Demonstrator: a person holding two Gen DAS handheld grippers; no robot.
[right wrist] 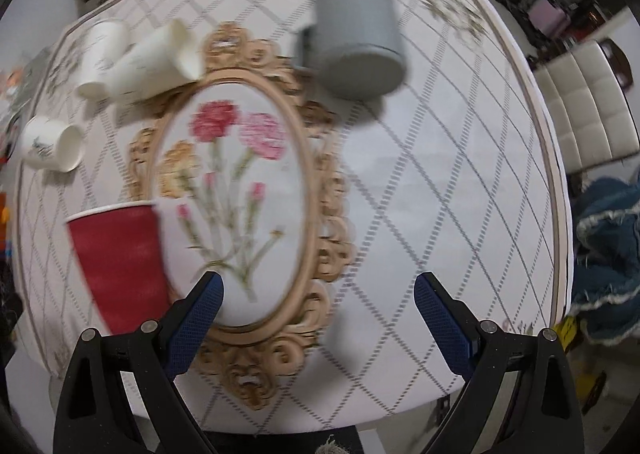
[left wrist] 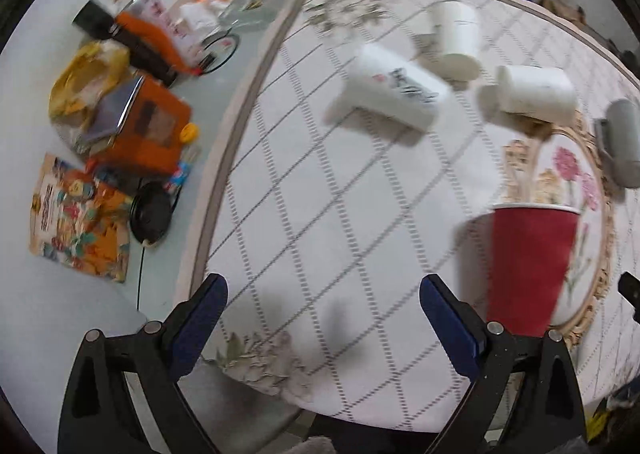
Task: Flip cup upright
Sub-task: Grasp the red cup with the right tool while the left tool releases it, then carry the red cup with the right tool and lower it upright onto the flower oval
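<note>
Currently my left gripper point(left wrist: 323, 300) hangs over the tablecloth point(left wrist: 304, 189) with its blue fingers point(left wrist: 202, 306) spread wide and nothing between them. My right gripper point(right wrist: 319, 296) is spread the same way, also empty, above the embroidered flower oval point(right wrist: 236, 173).

Just right of the left gripper's right finger, at the lower right of the left view, stands a red cup point(left wrist: 530, 266), wide rim up. In the right view the same red cup point(right wrist: 120, 262) sits at lower left, just beside my left finger.

Further out, three white cups lie on their sides: one printed cup point(left wrist: 390, 89) at upper centre of the left view, two more point(left wrist: 458, 39) point(left wrist: 532, 93) to its right. A grey mug point(right wrist: 358, 49) rests mouth-down in the upper centre of the right view, well apart from both grippers. Off the cloth, at the left view's left, clutter point(left wrist: 128, 113) covers the tabletop.
</note>
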